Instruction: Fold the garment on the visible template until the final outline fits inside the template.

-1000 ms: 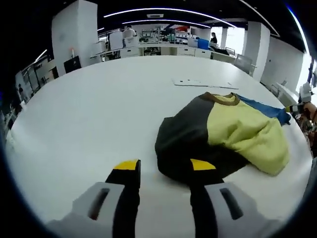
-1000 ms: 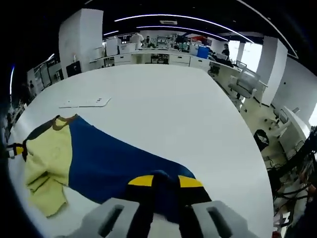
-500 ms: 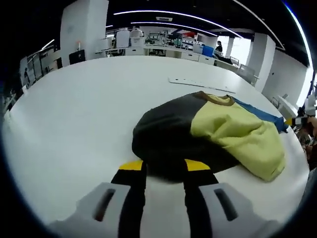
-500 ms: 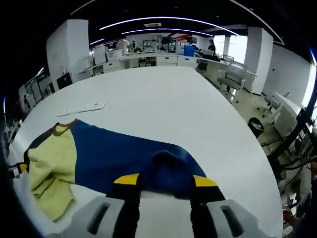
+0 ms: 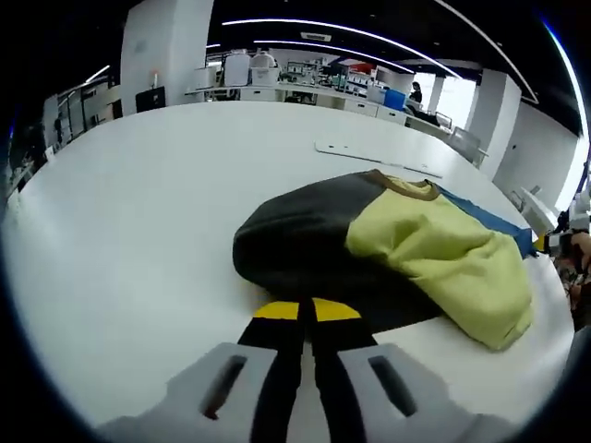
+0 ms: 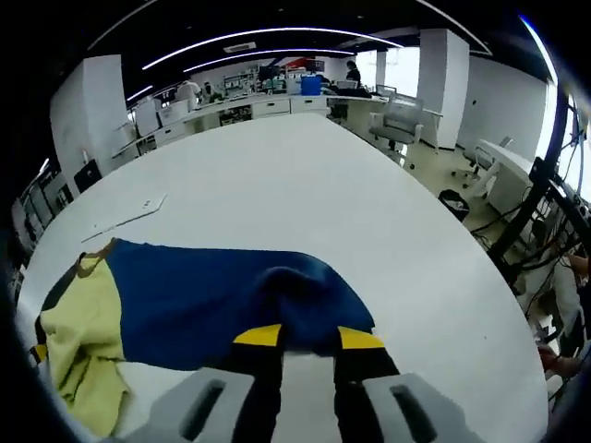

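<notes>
Left gripper (image 5: 306,310) has just clamped onto the garment (image 5: 388,249)'s black edge at its tips; right gripper (image 6: 309,338), jaws parted, straddles the blue end ahead; folding can begin once both hold.

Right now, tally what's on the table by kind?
Garment: 1, in black, yellow and blue panels
Flat white sheet: 1
Grippers at the garment: 2, left gripper and right gripper
Total: 4

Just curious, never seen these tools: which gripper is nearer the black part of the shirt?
Left. The left gripper is closed at the black part's edge; the right gripper sits at the blue part.
</notes>
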Demonstrator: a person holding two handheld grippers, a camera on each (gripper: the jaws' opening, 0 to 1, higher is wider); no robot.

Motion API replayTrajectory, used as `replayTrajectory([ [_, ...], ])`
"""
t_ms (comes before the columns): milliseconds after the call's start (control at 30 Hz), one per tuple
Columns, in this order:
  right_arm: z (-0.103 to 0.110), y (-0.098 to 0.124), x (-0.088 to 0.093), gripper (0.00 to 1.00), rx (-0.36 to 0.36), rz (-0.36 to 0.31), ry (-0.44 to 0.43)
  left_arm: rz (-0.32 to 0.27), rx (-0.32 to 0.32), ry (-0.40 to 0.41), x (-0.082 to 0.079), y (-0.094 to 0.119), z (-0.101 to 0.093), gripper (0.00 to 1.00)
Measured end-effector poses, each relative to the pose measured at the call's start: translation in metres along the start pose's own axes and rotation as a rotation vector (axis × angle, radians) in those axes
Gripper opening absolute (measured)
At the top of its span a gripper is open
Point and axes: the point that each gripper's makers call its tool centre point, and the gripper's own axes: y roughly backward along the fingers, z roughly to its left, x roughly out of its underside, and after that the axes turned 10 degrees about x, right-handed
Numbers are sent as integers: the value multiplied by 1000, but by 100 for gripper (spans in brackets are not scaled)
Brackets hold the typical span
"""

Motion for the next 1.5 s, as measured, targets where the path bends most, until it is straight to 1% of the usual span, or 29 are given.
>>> replayTrajectory([
  [100, -1, -2, 3, 13, 2, 7, -33, -5, -15, -8, -6, 4, 6, 0],
  [233, -1, -3, 3, 8, 4, 6, -55, -37, -43, -11, -22, 14, 18, 0],
  [300, -1, -2, 3, 5, 4, 5, -49, -49, -60, -7, -27, 18, 24, 0],
  [333, -2, -3, 3, 3, 7, 3, -47, -57, -76, -4, -31, 21, 30, 0],
  [467, -2, -3, 3, 1, 7, 5, -41, -81, -133, 24, -43, 30, 51, 0],
  [567, -2, -3, 3, 0, 6, 6, -23, -105, -148, 39, -55, 34, 57, 0],
  [633, -1, -3, 3, 0, 4, 5, -4, -125, -154, 42, -67, 37, 54, 0],
  [667, -2, -3, 3, 0, 4, 6, -4, -135, -147, 41, -72, 38, 51, 0],
  [733, -2, -3, 2, 0, 2, 5, -5, -158, -119, 7, -86, 36, 35, 0],
  [800, -2, -2, 1, 0, -2, -2, -9, -169, -91, -68, -99, 32, 15, 0],
  [833, -2, -1, 0, 0, -4, -8, -10, -182, -67, -99, -105, 29, 1, 0],
  [933, -1, -1, -1, 0, -7, -10, -4, -191, 11, -145, -111, 20, -35, 0],
  [967, -1, 0, -1, 0, -9, -13, -2, -192, 33, -177, -113, 16, -46, 0],
  [1000, -1, 0, -1, 0, -9, -13, -1, -199, 48, -213, -116, 12, -62, 0],
  [1033, -1, 0, -2, 0, -10, -14, 2, -202, 62, -228, -117, 8, -72, 0],
  [1067, -1, 0, -2, 0, -12, -15, 3, -199, 99, -264, -116, 3, -90, 0],
  [1100, -1, 0, -2, 0, -13, -14, 3, -198, 109, -274, -114, 0, -98, 0],
  [1133, -1, 0, -2, 0, -17, -14, 5, -182, 137, -278, -108, -6, -111, 0],
  [1167, -1, 1, -2, 0, -18, -14, 5, -174, 149, -282, -104, -9, -116, 0],
  [1200, -1, 1, -2, 0, -20, -17, 6, -154, 160, -289, -96, -13, -125, 0],
  [1267, 1, 2, -4, 0, -33, -31, 15, -119, 202, -331, -81, -21, -142, 0],
  [1333, 1, 2, -5, 0, -39, -37, 23, -85, 211, -363, -68, -28, -147, 0],
  [1367, 1, 2, -5, 0, -40, -38, 25, -61, 221, -361, -58, -32, -150, 0],
  [1500, 1, 3, -4, 0, -43, -38, 26, 11, 240, -366, -31, -42, -153, 0],
])
